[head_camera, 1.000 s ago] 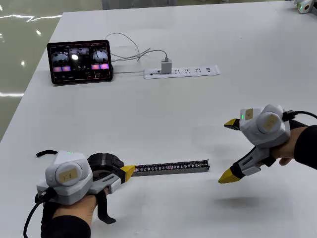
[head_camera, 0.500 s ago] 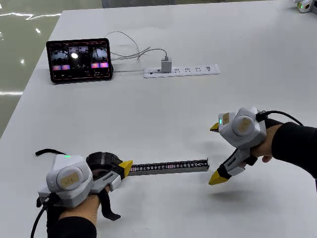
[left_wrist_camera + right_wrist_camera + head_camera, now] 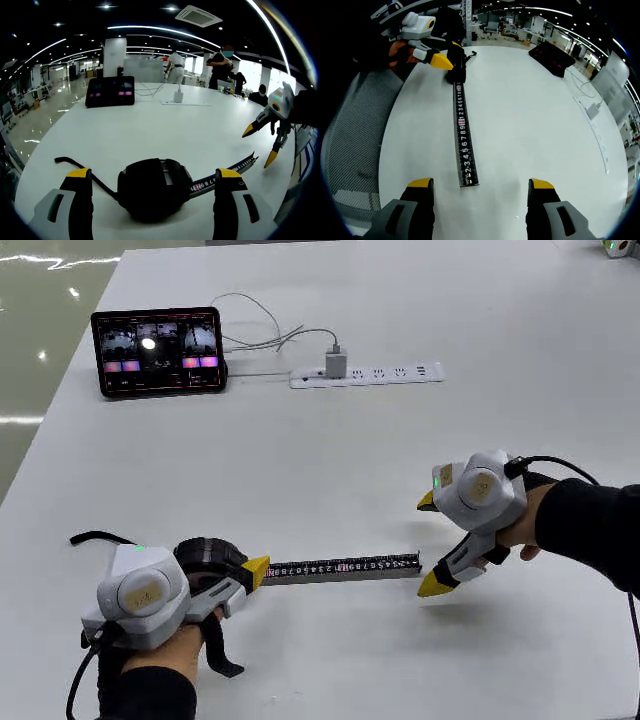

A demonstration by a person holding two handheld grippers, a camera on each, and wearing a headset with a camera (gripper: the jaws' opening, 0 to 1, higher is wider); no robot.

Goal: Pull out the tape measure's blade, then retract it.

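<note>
Now right gripper (image 3: 480, 184) jaws gape near blade (image 3: 464, 135).

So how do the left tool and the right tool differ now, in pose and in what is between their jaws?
The left tool has the tape's case between its jaws, with gaps at both sides; the right tool has the free end of the blade near its jaw tips, untouched. The left tool lies flat along the table; the right tool tilts down towards it. Both are open.
</note>
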